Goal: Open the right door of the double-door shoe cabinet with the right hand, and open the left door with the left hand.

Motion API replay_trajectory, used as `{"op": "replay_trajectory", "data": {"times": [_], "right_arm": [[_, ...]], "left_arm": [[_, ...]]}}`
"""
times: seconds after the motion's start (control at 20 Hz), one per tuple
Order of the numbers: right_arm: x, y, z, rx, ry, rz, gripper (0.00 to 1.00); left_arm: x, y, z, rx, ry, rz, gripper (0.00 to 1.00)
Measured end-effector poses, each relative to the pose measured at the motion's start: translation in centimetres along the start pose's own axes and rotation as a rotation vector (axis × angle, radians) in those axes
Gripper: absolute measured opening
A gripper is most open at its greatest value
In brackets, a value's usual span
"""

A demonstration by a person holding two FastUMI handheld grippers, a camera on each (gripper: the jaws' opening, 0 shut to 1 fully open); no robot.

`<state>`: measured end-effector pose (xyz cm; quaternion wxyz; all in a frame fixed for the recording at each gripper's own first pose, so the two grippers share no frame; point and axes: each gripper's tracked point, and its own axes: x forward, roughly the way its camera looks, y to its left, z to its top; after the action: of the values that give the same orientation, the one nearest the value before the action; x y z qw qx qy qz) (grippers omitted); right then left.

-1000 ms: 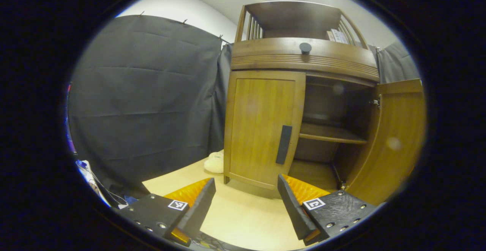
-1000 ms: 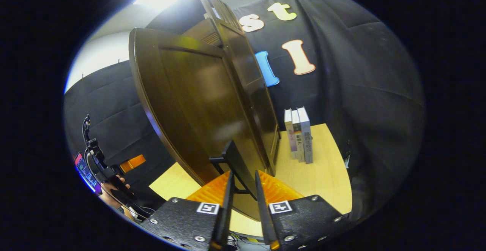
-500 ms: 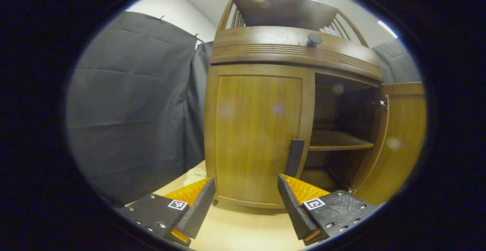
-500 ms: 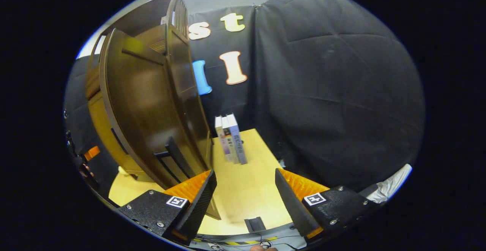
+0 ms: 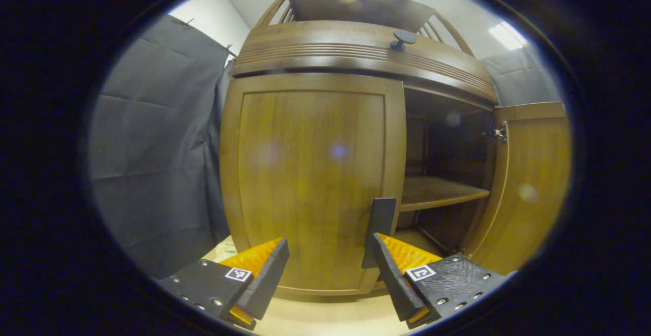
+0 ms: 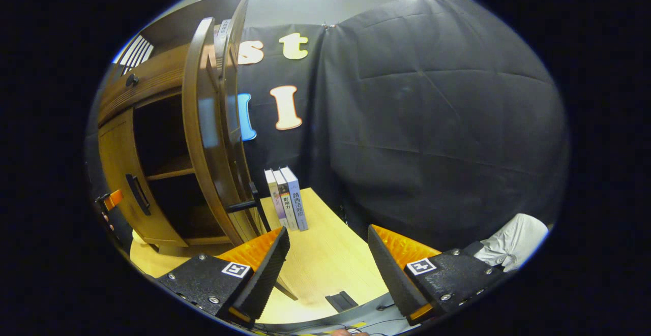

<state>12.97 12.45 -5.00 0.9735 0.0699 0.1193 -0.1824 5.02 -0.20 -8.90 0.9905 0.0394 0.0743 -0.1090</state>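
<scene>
Your right door (image 5: 529,183) stands swung wide, the shelf (image 5: 437,193) exposed: that half is done. The left door (image 5: 310,178) is shut, its handle (image 5: 380,224) just ahead of your left gripper (image 5: 330,270), fingers wide and empty. Since a second ago you have closed in on that handle, and your right gripper (image 6: 328,267) has released the right handle (image 6: 252,204), fingers now wide over the counter (image 6: 325,265)
</scene>
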Motion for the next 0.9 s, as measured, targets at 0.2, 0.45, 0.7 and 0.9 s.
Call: {"op": "replay_trajectory", "data": {"times": [0.2, 0.45, 0.7, 0.9], "right_arm": [[-3.0, 0.3, -0.3, -0.003, -0.057, -0.071, 0.96], [-5.9, 1.6, -1.8, 0.035, -0.064, -0.113, 0.96], [-6.9, 4.2, -4.6, 0.060, -0.029, -0.091, 0.92], [-5.8, 9.1, -7.3, 0.011, 0.104, 0.061, 0.95]], "left_arm": [[1.0, -1.2, -0.2, -0.008, -0.014, -0.078, 0.96], [2.6, -4.9, 0.0, -0.012, -0.037, -0.213, 0.99], [4.4, -5.9, -1.5, -0.069, 0.033, -0.170, 0.75], [4.4, -5.7, -1.6, -0.066, 0.023, -0.134, 0.38]]}}
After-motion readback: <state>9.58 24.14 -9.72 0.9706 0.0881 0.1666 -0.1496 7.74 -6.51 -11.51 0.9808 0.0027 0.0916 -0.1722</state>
